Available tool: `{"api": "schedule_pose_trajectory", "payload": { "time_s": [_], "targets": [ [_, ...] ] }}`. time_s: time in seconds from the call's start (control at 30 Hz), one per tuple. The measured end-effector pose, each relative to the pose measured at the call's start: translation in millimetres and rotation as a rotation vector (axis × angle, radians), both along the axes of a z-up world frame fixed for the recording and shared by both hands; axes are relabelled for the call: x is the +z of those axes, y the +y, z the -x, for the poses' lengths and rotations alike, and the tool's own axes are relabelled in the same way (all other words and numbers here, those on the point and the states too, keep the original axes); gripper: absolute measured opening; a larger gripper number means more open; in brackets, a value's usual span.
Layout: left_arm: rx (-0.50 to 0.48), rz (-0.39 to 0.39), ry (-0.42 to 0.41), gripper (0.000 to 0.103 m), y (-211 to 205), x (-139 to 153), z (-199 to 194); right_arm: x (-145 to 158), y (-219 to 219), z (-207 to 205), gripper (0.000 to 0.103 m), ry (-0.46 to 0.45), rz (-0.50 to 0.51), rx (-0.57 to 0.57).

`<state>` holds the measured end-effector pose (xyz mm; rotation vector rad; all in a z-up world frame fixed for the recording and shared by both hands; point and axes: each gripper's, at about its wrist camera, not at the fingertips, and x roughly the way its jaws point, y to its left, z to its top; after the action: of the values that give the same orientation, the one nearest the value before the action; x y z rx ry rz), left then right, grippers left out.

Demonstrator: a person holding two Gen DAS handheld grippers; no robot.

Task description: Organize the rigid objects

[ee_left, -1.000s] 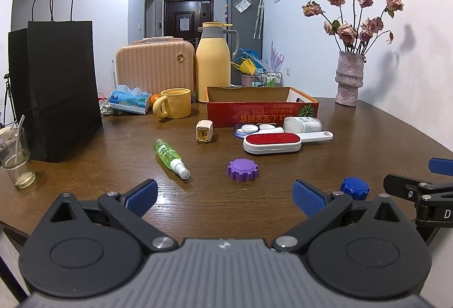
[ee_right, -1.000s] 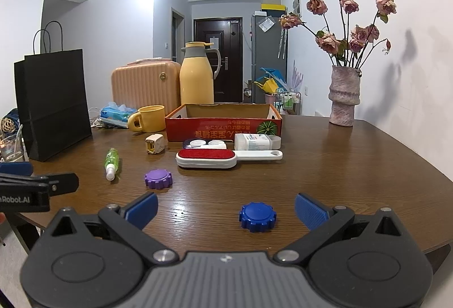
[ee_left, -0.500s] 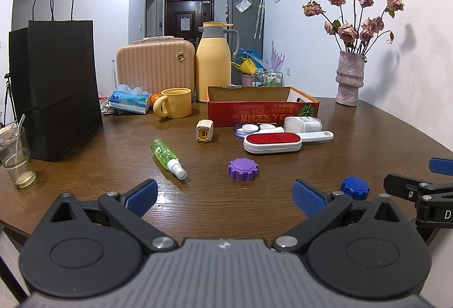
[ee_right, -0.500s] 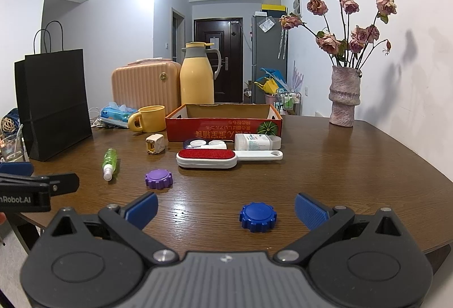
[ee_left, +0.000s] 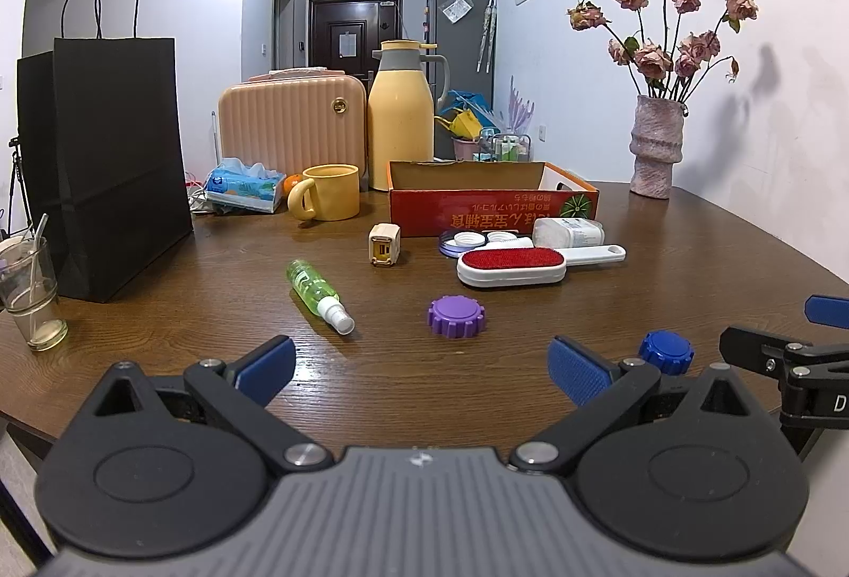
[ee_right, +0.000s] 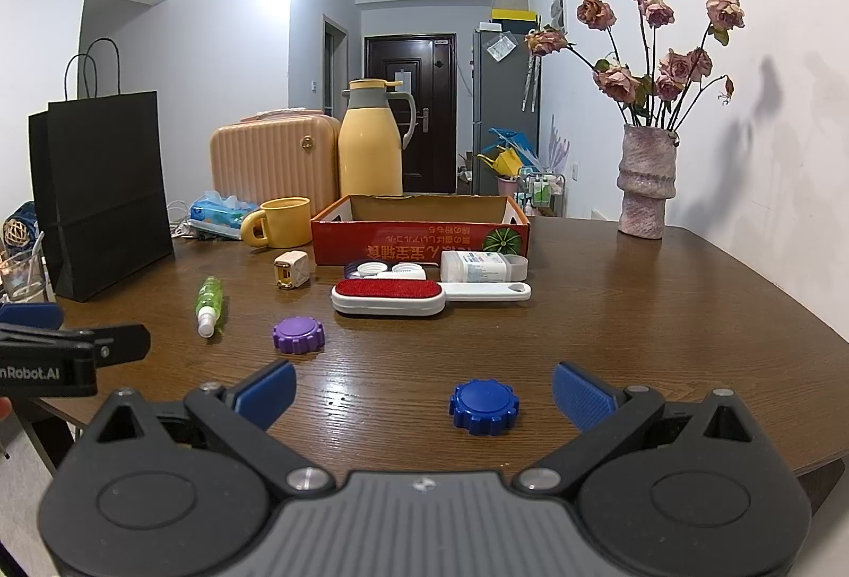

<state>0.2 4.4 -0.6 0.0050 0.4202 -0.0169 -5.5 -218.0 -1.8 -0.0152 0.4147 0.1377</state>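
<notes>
Green spray bottle [ee_left: 317, 294] lies flat — nozzle toward the camera.

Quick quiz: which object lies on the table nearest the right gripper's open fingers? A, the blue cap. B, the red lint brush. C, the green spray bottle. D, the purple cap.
A: the blue cap lies just ahead of the right gripper, between its open fingers, with the other items farther back.

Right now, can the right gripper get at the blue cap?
Probably yes: the right gripper is open, the blue cap lies flat just ahead between its fingers, and nothing stands in between.
</notes>
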Motion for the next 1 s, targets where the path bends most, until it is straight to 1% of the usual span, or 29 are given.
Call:
{"api": "schedule_pose_trajectory", "payload": {
  "time_s": [0.9, 1.0],
  "targets": [
    [0.003, 0.0, 0.002, 0.103, 2.2, -1.0, -0.6, 0.3, 4.7, -1.7, 0.103, 0.001, 0.0, 0.007],
    [0.007, 0.002, 0.001, 0.103, 4.8, -2.2, -3.2, 4.1, -0.1, -3.6, 0.103, 0.002, 0.0, 0.007]
  ]
}}
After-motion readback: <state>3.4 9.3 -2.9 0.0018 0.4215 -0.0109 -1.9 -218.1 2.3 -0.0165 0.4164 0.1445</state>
